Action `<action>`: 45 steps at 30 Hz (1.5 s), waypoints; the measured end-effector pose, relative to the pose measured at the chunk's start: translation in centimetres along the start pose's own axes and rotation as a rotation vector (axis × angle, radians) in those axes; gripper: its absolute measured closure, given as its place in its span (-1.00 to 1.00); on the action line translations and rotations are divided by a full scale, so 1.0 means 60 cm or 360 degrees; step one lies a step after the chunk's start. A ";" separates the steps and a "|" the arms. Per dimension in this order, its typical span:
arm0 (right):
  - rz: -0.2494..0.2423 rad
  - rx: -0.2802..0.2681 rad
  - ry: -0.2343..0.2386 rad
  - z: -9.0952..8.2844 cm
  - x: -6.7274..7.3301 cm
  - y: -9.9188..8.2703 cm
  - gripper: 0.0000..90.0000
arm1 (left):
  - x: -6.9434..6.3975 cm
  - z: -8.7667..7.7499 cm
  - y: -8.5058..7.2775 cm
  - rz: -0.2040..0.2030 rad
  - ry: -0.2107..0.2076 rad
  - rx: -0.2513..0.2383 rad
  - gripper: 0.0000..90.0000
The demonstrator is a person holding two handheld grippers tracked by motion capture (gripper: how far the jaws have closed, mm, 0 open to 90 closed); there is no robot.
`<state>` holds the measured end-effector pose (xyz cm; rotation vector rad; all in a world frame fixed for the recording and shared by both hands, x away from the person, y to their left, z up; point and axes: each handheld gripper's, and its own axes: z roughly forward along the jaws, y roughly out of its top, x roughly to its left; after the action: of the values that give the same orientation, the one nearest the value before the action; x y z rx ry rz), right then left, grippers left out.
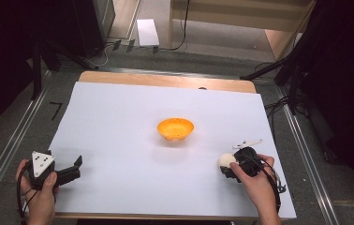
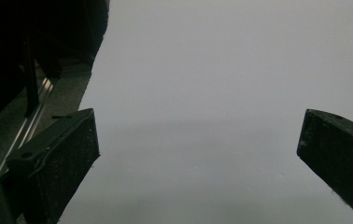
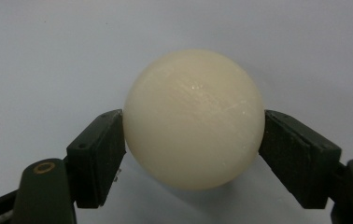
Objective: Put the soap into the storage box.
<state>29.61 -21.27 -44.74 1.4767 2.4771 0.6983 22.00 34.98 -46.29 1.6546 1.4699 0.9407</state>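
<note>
A: Any writing or brand to read?

B: None legible. The grey plate on the left gripper (image 1: 74, 168) has a few dark dots, too small to make out.

A: And the surface?

B: A white sheet (image 1: 119, 122) covers a wooden surface (image 1: 165, 78), whose bare edge shows along the top. Around it lie grey floor, metal rails at both sides, dark stands and cables, and a white box (image 1: 147, 32) on the floor at the upper middle.

A: What sits on the sheet?

B: An orange bowl (image 1: 175, 129) at the centre of the high view. The ball (image 1: 225, 161) is at lower right, well apart from the bowl, between the fingers of the right gripper (image 1: 229, 166).

A: How is it held?

B: In the right gripper view both fingers (image 3: 97, 154) press the sides of the cream ball (image 3: 193, 119), closed on it just over the sheet.

A: And the left one?

B: At lower left in the high view. Its own view shows the fingers (image 2: 62, 158) spread wide with nothing between them, bare sheet ahead, and a rail (image 2: 34, 121) and dark floor at upper left.
</note>
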 end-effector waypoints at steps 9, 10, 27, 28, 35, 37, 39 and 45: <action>0.0018 0.0036 -0.0006 0.010 0.000 0.009 -0.47 | -0.001 0.001 0.000 0.0007 -0.0004 0.0007 -1.00; 0.0016 0.0038 -0.0008 0.011 0.001 0.009 -0.47 | -0.001 0.001 0.000 0.0012 -0.0003 0.0009 -1.00; 0.0011 0.0044 0.0002 0.019 0.004 0.021 -0.45 | -0.002 0.001 0.000 0.0025 -0.0007 0.0014 -1.00; 0.0011 0.0037 0.0005 0.018 0.005 0.022 -0.45 | -0.002 0.001 0.000 0.0027 -0.0008 0.0015 -1.00; -0.0008 -0.0004 0.0035 0.008 0.003 0.037 -0.45 | -0.002 0.001 0.001 0.0027 -0.0010 0.0016 -1.00; -0.0008 0.0005 0.0036 0.006 0.003 0.040 -0.45 | -0.002 0.001 0.001 0.0027 -0.0009 0.0016 -1.00; -0.0031 0.0000 0.0039 0.004 0.005 0.047 -0.45 | -0.002 0.001 0.001 0.0029 -0.0011 0.0017 -1.00; -0.0061 0.0015 0.0042 -0.001 0.007 0.062 -0.45 | -0.001 0.002 0.001 0.0016 -0.0014 0.0021 -1.00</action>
<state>32.28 -19.42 -42.90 1.4284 2.5244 0.7049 22.11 34.92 -46.30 1.6752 1.4663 0.9301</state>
